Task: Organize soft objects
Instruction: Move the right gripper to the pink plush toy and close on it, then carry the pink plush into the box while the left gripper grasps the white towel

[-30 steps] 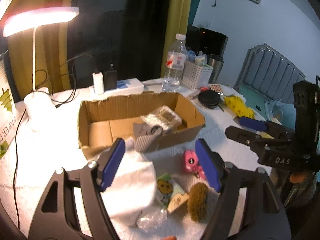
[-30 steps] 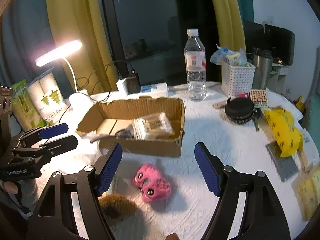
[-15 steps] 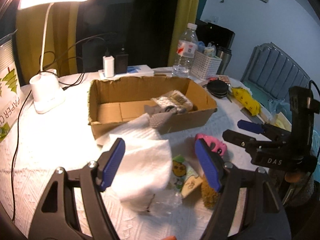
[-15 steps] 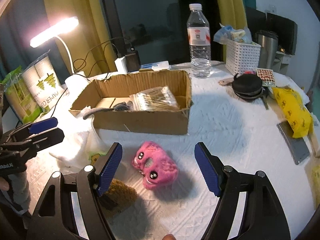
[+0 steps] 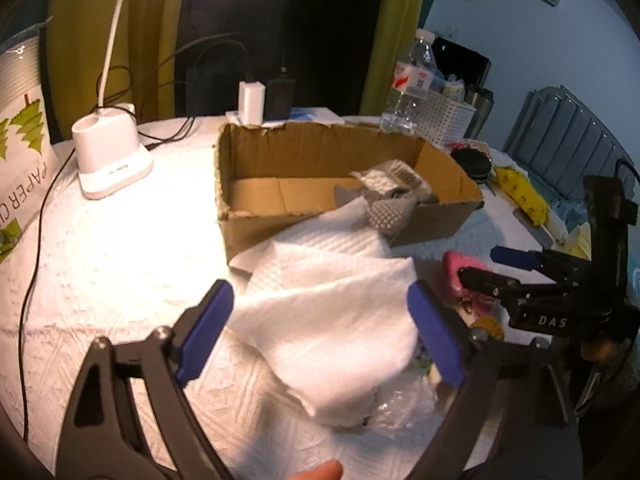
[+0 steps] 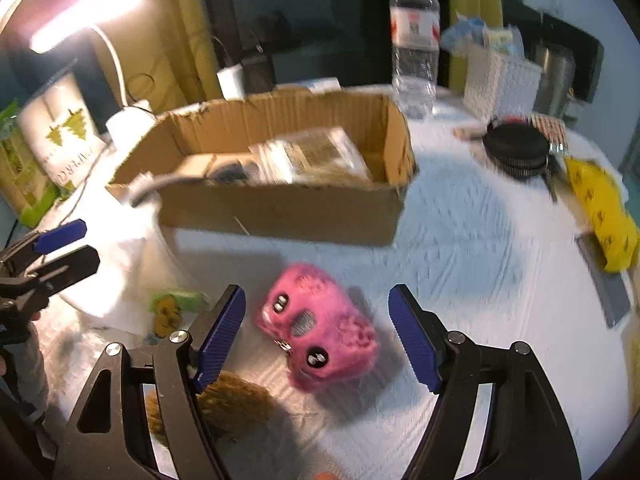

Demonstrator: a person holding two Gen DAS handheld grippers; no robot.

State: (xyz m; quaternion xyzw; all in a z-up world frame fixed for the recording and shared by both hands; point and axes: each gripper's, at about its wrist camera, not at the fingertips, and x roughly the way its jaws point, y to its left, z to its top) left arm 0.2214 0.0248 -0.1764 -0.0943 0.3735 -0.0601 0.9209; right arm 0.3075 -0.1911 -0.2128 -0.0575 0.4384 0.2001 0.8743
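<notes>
A white desk lamp (image 5: pixel 112 160) is standing on the worktop (image 5: pixel 120 248), shining brightly, its cables trailing away behind it. A clear water bottle (image 6: pixel 414 40) is standing upright beyond the far rim, just beside a white slotted basket (image 6: pixel 502 80) that is holding small packets. A black round case (image 6: pixel 516 152) is lying flat nearer the right edge, with a yellow packet (image 6: pixel 604 216) lying beside it. A white charger (image 5: pixel 252 102) and a black one are sitting plugged in at the back. Yellow curtains (image 5: pixel 396 32) are hanging behind everything.
</notes>
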